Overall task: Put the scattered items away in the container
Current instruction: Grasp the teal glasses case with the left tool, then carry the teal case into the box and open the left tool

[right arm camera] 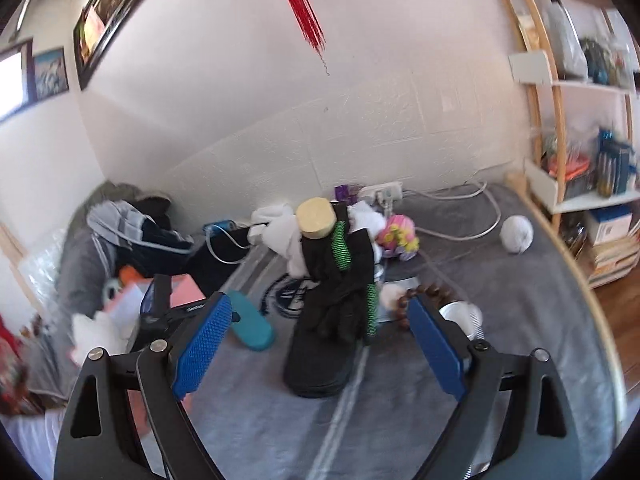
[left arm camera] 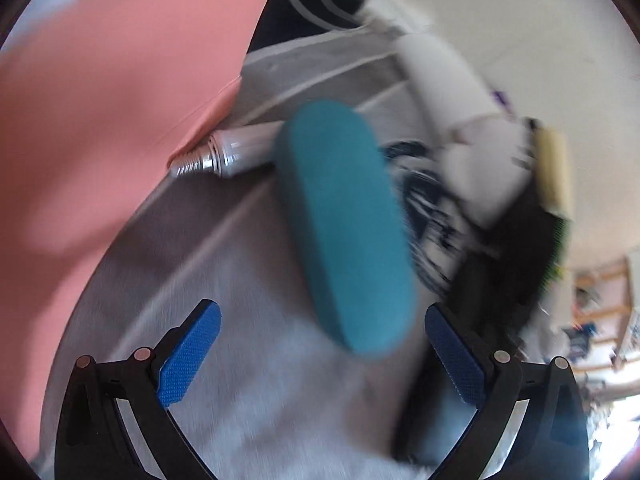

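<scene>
A teal oblong case (left arm camera: 344,224) lies on the grey blanket (left arm camera: 248,384) just ahead of my open, empty left gripper (left arm camera: 320,354); it also shows in the right wrist view (right arm camera: 252,324). A silver-necked tube (left arm camera: 236,150) lies beyond it against the pink container (left arm camera: 104,128). My right gripper (right arm camera: 320,342) is open and empty above the blanket, facing a pile of black cloth with green stripes (right arm camera: 340,284), white cloth (right arm camera: 280,232) and a round yellow block (right arm camera: 316,218). A bead bracelet (right arm camera: 424,294) and a white cup (right arm camera: 458,314) lie by its right finger.
A pink toy (right arm camera: 398,236), a white ball (right arm camera: 516,234), a power strip with cables (right arm camera: 384,192) and dark clothing (right arm camera: 148,236) lie on the blanket near the wall. A wooden shelf (right arm camera: 560,120) stands at the right. The left wrist view is motion-blurred.
</scene>
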{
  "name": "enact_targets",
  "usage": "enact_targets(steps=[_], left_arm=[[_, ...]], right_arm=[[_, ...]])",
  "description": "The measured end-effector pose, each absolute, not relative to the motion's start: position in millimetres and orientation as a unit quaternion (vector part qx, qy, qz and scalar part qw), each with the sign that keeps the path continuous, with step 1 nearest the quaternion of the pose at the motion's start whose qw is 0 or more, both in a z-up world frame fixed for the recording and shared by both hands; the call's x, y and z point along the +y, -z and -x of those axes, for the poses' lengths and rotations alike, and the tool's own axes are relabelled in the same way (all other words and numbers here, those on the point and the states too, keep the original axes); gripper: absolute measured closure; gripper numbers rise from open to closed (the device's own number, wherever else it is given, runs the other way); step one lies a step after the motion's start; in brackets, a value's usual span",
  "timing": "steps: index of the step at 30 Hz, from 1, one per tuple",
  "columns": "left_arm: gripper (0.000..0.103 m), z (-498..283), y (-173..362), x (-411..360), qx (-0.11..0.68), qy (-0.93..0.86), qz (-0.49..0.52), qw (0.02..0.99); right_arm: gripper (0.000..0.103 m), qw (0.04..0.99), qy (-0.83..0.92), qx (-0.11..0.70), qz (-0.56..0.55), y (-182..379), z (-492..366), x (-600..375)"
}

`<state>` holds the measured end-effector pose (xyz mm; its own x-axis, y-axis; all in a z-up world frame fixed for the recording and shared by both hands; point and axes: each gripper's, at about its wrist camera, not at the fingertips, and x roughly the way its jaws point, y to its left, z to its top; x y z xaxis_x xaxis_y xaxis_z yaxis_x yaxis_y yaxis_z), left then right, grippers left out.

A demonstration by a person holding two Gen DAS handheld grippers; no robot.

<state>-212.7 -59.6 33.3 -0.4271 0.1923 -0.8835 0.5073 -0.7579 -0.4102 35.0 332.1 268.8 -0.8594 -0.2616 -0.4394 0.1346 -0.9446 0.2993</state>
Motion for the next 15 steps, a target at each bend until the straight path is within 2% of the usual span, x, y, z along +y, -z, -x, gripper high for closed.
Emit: enact_targets(steps=[4,7,8,9,10,15], left_arm=[[0.000,248,-21,-67,0.328,0.781,-0.519,0.116],[0.001,277,-18,-50,0.279,0.787,-0.537,0.120],[0.016,281,-19,-42,0.246,0.793,-0.544,0.121],[0.024,283,-21,-31,0.206,0.800,-0.549,0.125],[0.028,282,-21,-24,0.204,0.804,-0.549,0.098],[0.031,252,-24,5,0.194,0.803,-0.563,0.020]], right_arm=[[0.012,0.090,0.953,-0.161,-0.241,-265,-28,355],[0.011,0.074,0.948,-0.188,-0.245,-259,-23,371],[0.011,0.069,0.947,-0.194,-0.248,-257,-21,376],[0.011,0.065,0.946,-0.196,-0.251,-255,-21,378],[0.011,0.060,0.946,-0.196,-0.253,-254,-20,380],[0.011,0.052,0.947,-0.200,-0.247,-256,-20,386]])
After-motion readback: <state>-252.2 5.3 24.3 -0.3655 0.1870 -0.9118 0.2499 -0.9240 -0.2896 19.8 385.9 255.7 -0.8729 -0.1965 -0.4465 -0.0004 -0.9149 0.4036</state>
